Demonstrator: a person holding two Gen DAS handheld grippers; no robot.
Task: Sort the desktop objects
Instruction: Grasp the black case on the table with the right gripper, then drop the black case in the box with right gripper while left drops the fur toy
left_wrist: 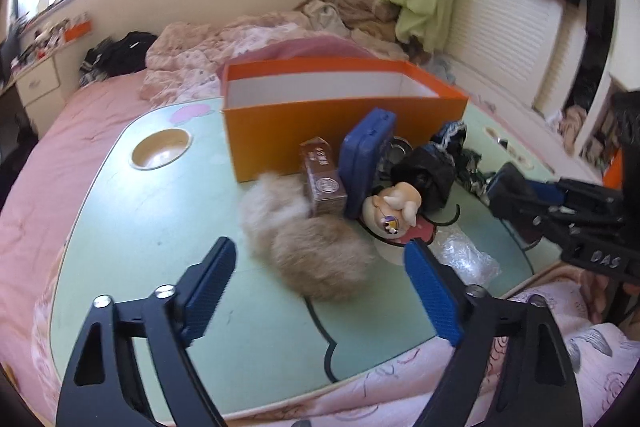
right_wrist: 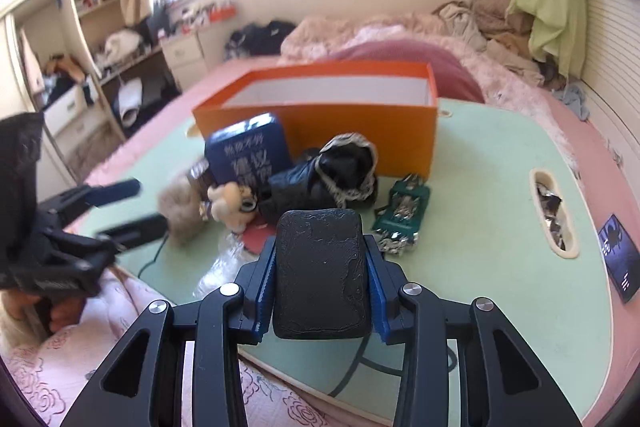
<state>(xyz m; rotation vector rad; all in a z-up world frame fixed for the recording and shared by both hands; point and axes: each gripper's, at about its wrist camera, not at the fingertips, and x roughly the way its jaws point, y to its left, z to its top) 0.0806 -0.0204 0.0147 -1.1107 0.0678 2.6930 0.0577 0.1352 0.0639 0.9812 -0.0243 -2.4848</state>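
While my left gripper [left_wrist: 320, 291] hangs released above the tabletop's [left_wrist: 152, 227] near edge, I see the fluffy beige toy [left_wrist: 308, 247] lying just beyond its fingers, beside the brown box [left_wrist: 324, 175] and blue case [left_wrist: 366, 159], which stand before the orange box [left_wrist: 320, 123]. In the right wrist view, my right gripper [right_wrist: 320, 267] grips a black rectangular block [right_wrist: 320, 267] above the near edge.
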